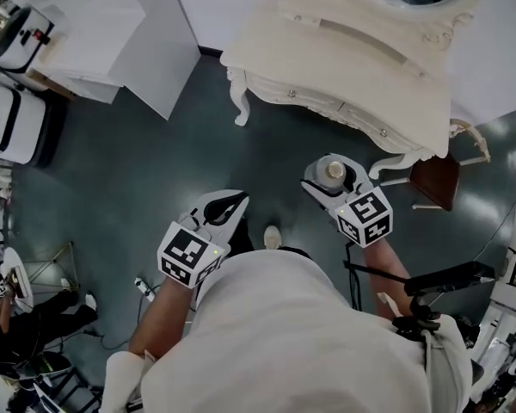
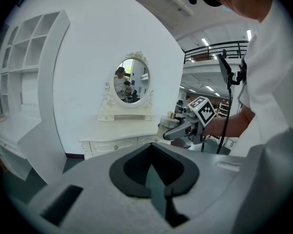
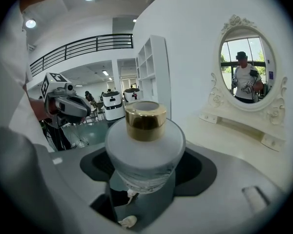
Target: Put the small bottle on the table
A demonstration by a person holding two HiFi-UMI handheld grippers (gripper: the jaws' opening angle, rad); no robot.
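Two grippers are in view. Your right gripper [image 1: 331,179] is clamped on the small frosted-white bottle with a gold cap [image 3: 144,147], upright in the air near the cream carved dressing table [image 1: 344,67]. Your left gripper [image 1: 230,203], jaws together, holds nothing.

Wht shelf unit [image 2: 31,48] L of oval mirror [image 2: 132,80].

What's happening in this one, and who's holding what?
A person stands at a white dressing table with a claw in each hand. The right claw grips a small gold-capped bottle, held in the air just off the table's front edge and not yet set down. The left claw is shut and empty, held lower beside the person.
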